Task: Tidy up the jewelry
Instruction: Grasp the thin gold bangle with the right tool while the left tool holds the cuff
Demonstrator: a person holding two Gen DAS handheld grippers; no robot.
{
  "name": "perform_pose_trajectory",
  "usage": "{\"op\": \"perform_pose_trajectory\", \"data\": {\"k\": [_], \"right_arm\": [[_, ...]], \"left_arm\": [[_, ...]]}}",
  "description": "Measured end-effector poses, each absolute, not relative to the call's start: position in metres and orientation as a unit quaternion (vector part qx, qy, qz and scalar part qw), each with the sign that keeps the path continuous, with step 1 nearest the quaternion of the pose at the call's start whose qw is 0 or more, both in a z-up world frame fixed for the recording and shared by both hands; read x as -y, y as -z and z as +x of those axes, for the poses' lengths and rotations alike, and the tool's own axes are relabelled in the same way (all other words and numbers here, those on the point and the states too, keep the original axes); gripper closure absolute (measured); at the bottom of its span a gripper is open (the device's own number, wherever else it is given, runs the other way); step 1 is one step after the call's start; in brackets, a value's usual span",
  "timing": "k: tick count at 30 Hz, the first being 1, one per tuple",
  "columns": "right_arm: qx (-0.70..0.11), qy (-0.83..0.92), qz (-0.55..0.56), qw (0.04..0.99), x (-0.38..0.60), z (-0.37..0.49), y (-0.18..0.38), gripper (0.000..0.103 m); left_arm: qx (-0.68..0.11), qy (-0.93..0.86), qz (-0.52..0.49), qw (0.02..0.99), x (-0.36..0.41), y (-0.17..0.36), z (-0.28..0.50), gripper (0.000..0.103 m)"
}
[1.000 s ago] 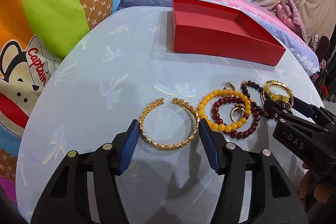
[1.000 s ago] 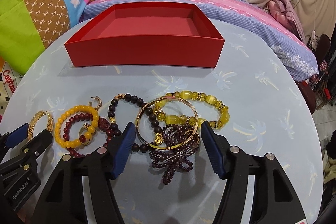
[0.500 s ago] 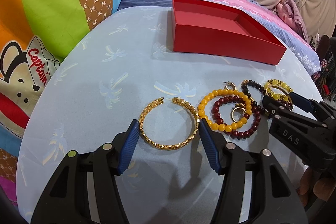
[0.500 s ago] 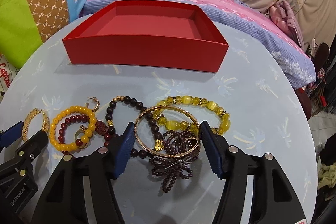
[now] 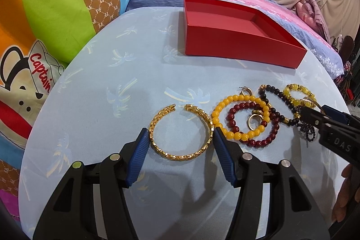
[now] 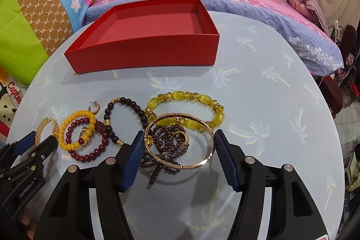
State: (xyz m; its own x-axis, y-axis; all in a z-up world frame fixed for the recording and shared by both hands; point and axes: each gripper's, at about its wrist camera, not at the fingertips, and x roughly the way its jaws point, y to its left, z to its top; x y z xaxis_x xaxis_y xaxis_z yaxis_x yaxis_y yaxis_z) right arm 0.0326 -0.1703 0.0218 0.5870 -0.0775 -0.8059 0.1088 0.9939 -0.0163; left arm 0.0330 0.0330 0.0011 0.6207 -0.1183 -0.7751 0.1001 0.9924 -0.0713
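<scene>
Left fingers: the left gripper (image 5: 181,142) has its blue-padded fingers (image 5: 139,156) apart, one on each side of the gold open cuff bangle (image 5: 180,131) that lies flat on the tabletop (image 5: 101,93); the pads sit just beside its rim, and I cannot tell if they touch.

Right fingers: the right gripper (image 6: 178,146) is likewise spread, straddling the thin rose-gold bangle (image 6: 180,141), which rests on a tangle of small dark garnet beads (image 6: 166,147).

Nearby pieces: between the two sit a yellow bead bracelet (image 5: 240,116), a dark red bead bracelet (image 5: 265,136) overlapping it, a gold ring (image 5: 253,122), a black bead bracelet (image 6: 126,120), a small hoop earring (image 6: 95,107) and a yellow glass-bead bracelet (image 6: 186,107).

Destination: the red box (image 6: 146,37) stands open farther back, well apart from the jewelry, with nothing visible inside.

Step in hand: both grippers look lined up for a first pick; nothing is lifted yet.

Next move: likely closing on each bangle's rim. The rose-gold one may drag the beads under it.

Writing: "DAS" on the right gripper's body in the left view; "Captain" (image 5: 42,72) and "PF" on the cartoon bedding (image 5: 56,3).
</scene>
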Motion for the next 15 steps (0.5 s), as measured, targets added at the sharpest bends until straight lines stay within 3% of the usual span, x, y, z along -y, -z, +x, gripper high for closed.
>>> {"op": "perform_pose_trajectory", "data": {"k": [15], "right_arm": [[-0.458, 0.035, 0.04, 0.887, 0.195, 0.019, -0.033, 0.043]], "left_arm": [[-0.44, 0.077, -0.024, 0.895, -0.022, -0.029, 0.038, 0.047]]}}
